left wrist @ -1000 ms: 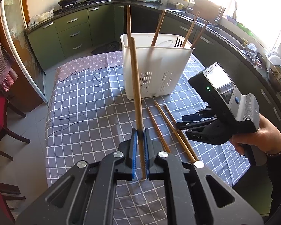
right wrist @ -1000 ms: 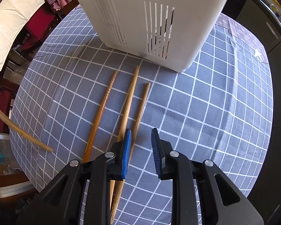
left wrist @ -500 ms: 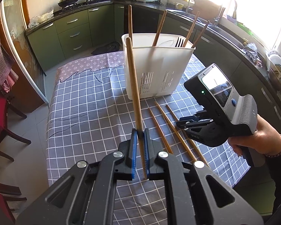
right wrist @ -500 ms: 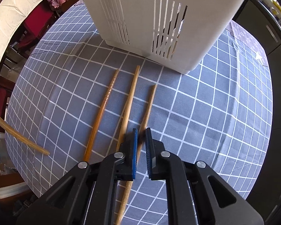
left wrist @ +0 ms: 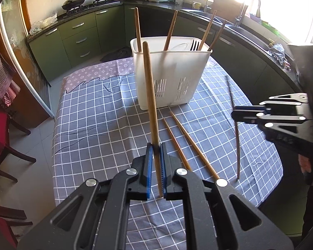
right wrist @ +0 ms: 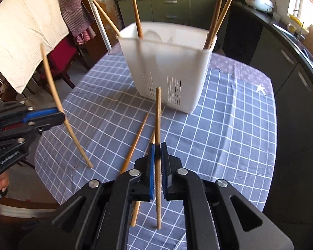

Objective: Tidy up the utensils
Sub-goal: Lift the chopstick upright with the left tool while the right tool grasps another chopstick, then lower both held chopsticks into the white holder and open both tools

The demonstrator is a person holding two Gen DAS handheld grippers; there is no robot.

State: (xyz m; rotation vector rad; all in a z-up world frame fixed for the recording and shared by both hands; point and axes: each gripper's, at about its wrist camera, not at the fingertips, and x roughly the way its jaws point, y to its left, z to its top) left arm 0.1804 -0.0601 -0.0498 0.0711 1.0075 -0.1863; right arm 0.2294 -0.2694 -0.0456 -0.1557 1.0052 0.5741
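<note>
Your left gripper [left wrist: 155, 156] and right gripper [right wrist: 157, 156] each clamp one chopstick [left wrist: 150, 91] near the white caddy [left wrist: 171, 79]. Four chopsticks stand inside (plus a fork); two loose chopsticks [left wrist: 187, 139] remain on the tablecloth [left wrist: 89, 112].

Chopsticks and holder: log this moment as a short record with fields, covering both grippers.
left gripper: shut on a chopstick, held above the table
right gripper: shut on a second chopstick, lifted off the cloth
loose chopsticks: two lying on the checked tablecloth, in front of the holder
holder: white slotted caddy, upright on the table
holder contents: four chopsticks leaning inside, plus a fork
stage: both held chopsticks not yet in the holder
</note>
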